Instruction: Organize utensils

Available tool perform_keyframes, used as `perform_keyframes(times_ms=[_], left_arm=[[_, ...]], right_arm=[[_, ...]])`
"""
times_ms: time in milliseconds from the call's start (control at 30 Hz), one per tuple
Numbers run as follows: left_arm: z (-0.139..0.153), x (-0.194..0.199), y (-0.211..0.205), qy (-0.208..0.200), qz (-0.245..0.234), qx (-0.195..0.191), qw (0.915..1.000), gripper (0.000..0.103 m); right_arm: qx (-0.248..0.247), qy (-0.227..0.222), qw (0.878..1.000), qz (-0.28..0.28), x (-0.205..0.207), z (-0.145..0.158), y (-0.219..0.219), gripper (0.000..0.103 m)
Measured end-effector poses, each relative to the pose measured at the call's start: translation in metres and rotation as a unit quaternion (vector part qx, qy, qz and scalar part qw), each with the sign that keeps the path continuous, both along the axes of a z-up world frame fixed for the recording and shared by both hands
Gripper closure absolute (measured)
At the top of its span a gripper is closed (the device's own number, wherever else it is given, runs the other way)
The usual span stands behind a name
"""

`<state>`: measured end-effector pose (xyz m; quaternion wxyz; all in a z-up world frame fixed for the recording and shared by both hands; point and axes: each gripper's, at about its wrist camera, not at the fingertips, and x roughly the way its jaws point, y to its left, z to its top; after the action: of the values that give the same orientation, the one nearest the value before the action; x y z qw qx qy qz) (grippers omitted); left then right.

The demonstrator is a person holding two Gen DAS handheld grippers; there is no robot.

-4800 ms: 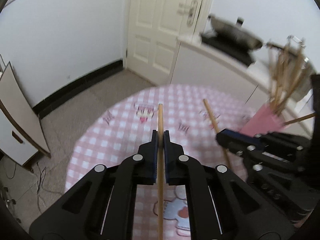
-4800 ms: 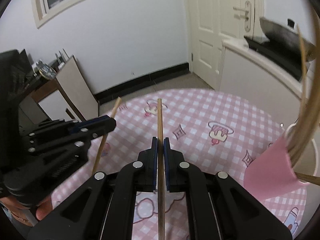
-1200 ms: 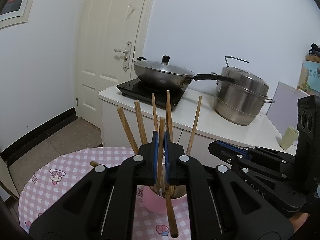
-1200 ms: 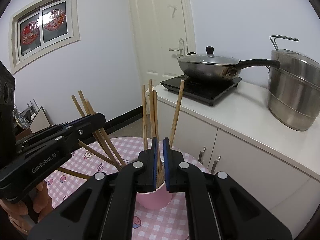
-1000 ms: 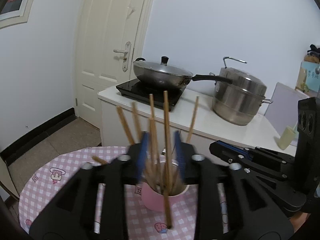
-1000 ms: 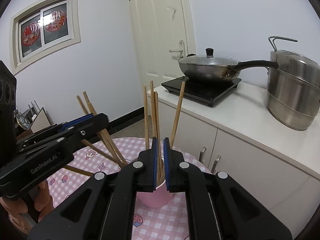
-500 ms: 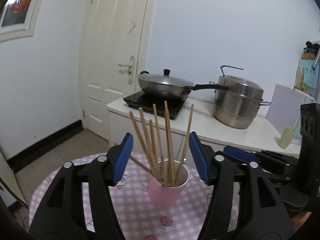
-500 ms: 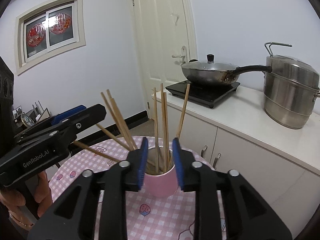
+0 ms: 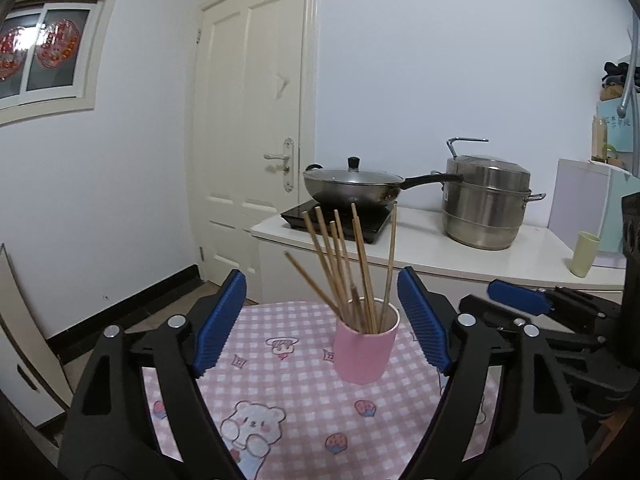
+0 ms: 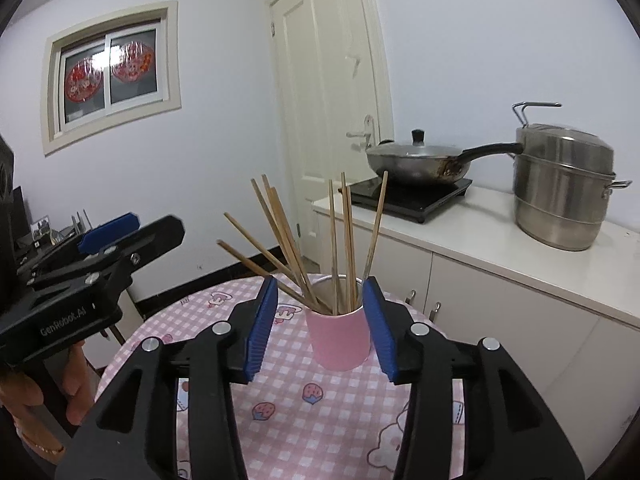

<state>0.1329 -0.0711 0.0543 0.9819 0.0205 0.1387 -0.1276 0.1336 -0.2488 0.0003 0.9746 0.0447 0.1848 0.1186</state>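
Left gripper [image 9: 322,322]: jaws wide apart, holding nothing. Right gripper [image 10: 320,326]: jaws apart, holding nothing. Cup [image 9: 365,350] at 12 o'clock of both, upright on the table [image 9: 288,392], holding the chopsticks [image 9: 352,268]. Wok [image 9: 354,190] and steamer [image 9: 486,210] behind, on the counter [image 9: 420,240].

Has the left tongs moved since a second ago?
Yes. The left tongs have opened and drawn back from the pink cup: the cup and the wok behind it look smaller, and more tablecloth shows.

Chopsticks [image 9: 352,268] stand in pink cup [image 9: 365,354] between spread fingers [image 9: 218,326].
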Motion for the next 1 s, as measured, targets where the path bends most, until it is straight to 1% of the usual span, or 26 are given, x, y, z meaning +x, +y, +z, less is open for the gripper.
perform_keyframes(times_ms=[33,100,167,200,233,300,367,400,467,533,633,700,800,1000], left_arm=[[0.000,-0.005,0.002,-0.003,0.002,0.001,1.0000,0.023],[-0.002,-0.019,0.007,-0.009,0.010,0.006,0.9999,0.022],[-0.002,-0.029,0.011,-0.012,0.014,0.011,0.9998,0.022],[-0.004,-0.037,0.015,-0.019,0.022,0.012,0.9995,0.022],[-0.005,-0.043,0.016,-0.027,0.034,0.011,0.9990,0.021],[-0.008,-0.056,0.022,-0.041,0.052,0.007,0.9978,0.018],[-0.010,-0.068,0.026,-0.050,0.060,0.001,0.9970,0.015],[-0.011,-0.074,0.028,-0.051,0.064,0.000,0.9966,0.015],[-0.014,-0.085,0.032,-0.058,0.071,-0.003,0.9958,0.014],[-0.017,-0.095,0.034,-0.063,0.072,-0.001,0.9954,0.011],[-0.017,-0.104,0.033,-0.067,0.068,0.019,0.9952,0.010],[-0.016,-0.108,0.032,-0.074,0.078,0.030,0.9937,0.010],[-0.015,-0.112,0.033,-0.083,0.089,0.029,0.9921,0.010],[-0.013,-0.119,0.036,-0.091,0.088,0.023,0.9917,0.009]], right_arm=[[0.001,-0.007,1.000,-0.004,-0.007,0.000,0.001,0.058],[0.002,-0.018,1.000,-0.009,-0.018,0.000,0.005,0.050],[0.004,-0.024,1.000,-0.014,-0.025,-0.001,0.008,0.045],[0.004,-0.028,0.999,-0.017,-0.030,-0.001,0.010,0.043],[0.004,-0.034,0.999,-0.018,-0.035,-0.002,0.012,0.042],[0.001,-0.043,0.999,-0.022,-0.044,-0.003,0.017,0.036],[-0.002,-0.050,0.998,-0.026,-0.054,-0.005,0.021,0.033],[-0.003,-0.053,0.998,-0.028,-0.057,-0.006,0.023,0.028],[-0.004,-0.060,0.998,-0.035,-0.066,-0.008,0.025,0.023],[-0.007,-0.062,0.997,-0.043,-0.072,-0.011,0.027,0.021],[-0.004,-0.067,0.997,-0.038,-0.080,-0.012,0.028,0.018],[-0.007,-0.072,0.997,-0.041,-0.087,-0.011,0.030,0.014],[-0.013,-0.081,0.996,-0.034,-0.094,-0.010,0.033,0.011],[-0.032,-0.097,0.994,-0.050,-0.104,-0.008,0.038,0.010]])
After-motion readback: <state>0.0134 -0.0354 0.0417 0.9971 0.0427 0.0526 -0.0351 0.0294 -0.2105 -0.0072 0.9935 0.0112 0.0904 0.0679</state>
